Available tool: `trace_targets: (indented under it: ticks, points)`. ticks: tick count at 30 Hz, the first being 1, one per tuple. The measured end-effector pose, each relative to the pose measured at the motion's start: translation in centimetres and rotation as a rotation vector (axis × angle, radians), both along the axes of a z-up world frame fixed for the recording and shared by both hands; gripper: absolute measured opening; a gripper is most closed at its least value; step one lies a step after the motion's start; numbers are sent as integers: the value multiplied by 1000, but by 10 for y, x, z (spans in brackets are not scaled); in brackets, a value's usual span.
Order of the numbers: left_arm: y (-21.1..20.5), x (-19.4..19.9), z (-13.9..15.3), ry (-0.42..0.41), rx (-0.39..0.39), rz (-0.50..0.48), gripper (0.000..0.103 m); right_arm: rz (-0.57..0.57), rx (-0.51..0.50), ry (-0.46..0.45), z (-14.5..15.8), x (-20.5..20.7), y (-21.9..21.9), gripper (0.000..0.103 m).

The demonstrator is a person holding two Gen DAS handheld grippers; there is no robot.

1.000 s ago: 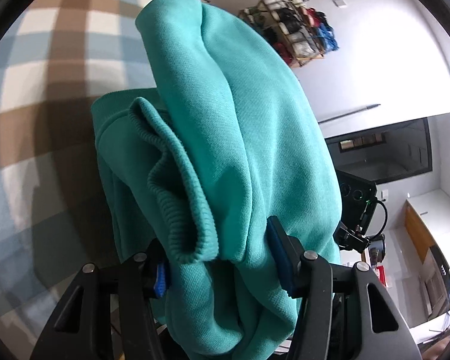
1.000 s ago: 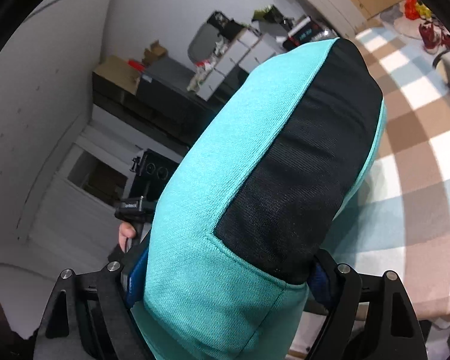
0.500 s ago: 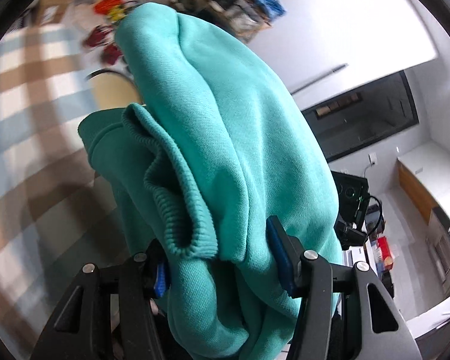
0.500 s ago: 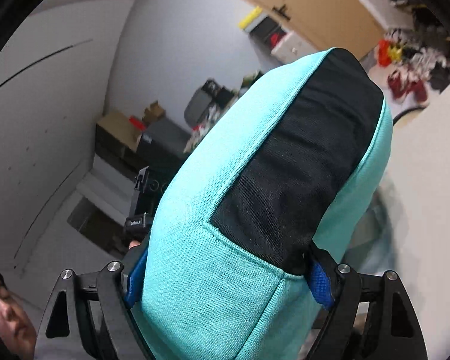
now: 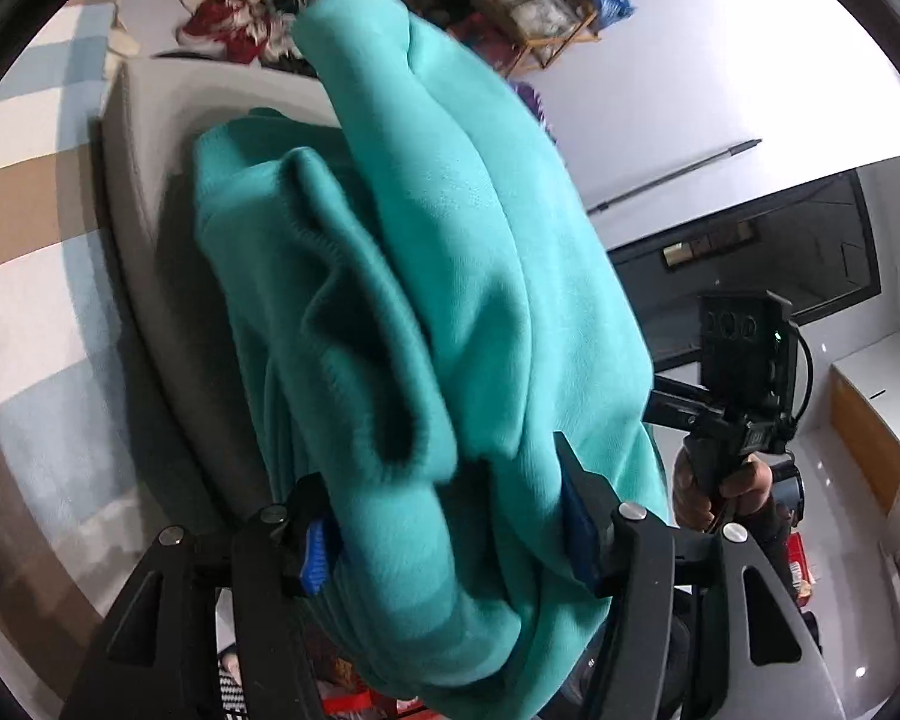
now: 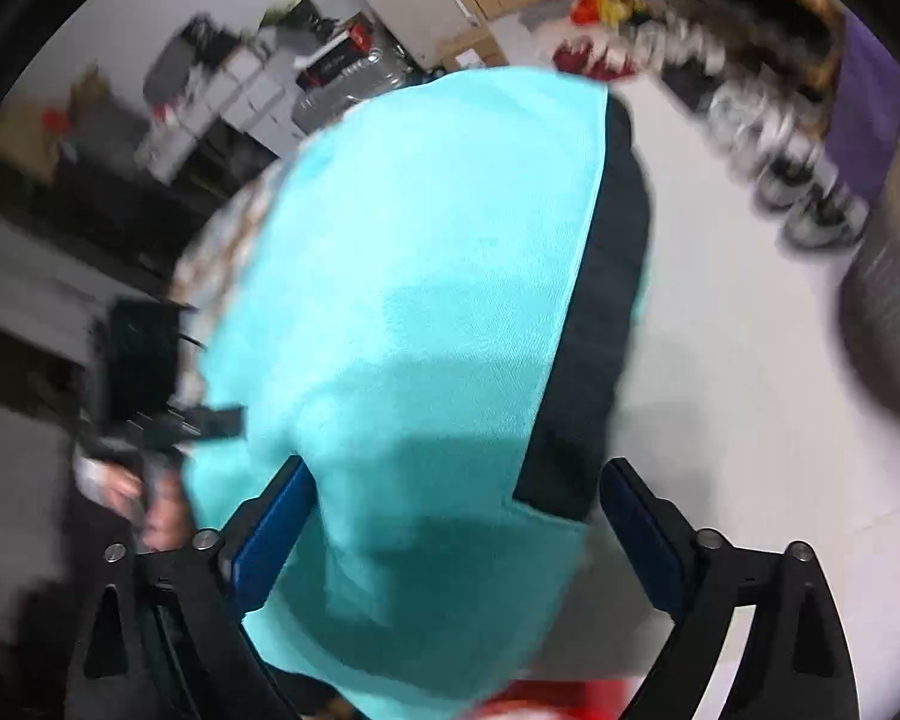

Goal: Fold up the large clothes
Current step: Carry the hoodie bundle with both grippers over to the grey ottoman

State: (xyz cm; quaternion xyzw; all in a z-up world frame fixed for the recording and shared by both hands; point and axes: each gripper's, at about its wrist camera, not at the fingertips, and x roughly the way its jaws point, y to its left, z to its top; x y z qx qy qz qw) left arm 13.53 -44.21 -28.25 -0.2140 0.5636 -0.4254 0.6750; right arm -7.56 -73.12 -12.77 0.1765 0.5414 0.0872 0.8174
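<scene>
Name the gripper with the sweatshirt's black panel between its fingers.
The right gripper: a black panel shows in its bunch; the left gripper carries only plain teal sweatshirt. Both grippers' jaws have just been opening.

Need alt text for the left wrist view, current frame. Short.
A bulky teal sweatshirt fills the view, bunched between the left gripper's blue pads, which have just been opening slightly. Behind it lie a grey surface and a checked rug; a hand holding the right gripper shows at right.

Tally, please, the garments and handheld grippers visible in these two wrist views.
Garments: 1, the teal garment
Grippers: 2, the left gripper and the right gripper, jaws of both just opening further with the fabric between them
Total: 3
</scene>
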Motion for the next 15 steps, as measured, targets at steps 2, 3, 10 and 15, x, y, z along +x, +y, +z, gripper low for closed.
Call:
trace_targets:
  ticks: [2,3,10,15]
  points:
    - [5,-9,6,-52,38,6,57,-16,-111,-35,14,-8,6,96]
    - [3,-8,10,-67,49,8,57,-48,-145,-48,22,-13,8,95]
    - [17,-20,22,-76,104,-3,58,-43,-109,-245,60,-62,53,87]
    - [-23,-23,-5,45,125,-49,68,-62,-202,-175,29,-79,91,87]
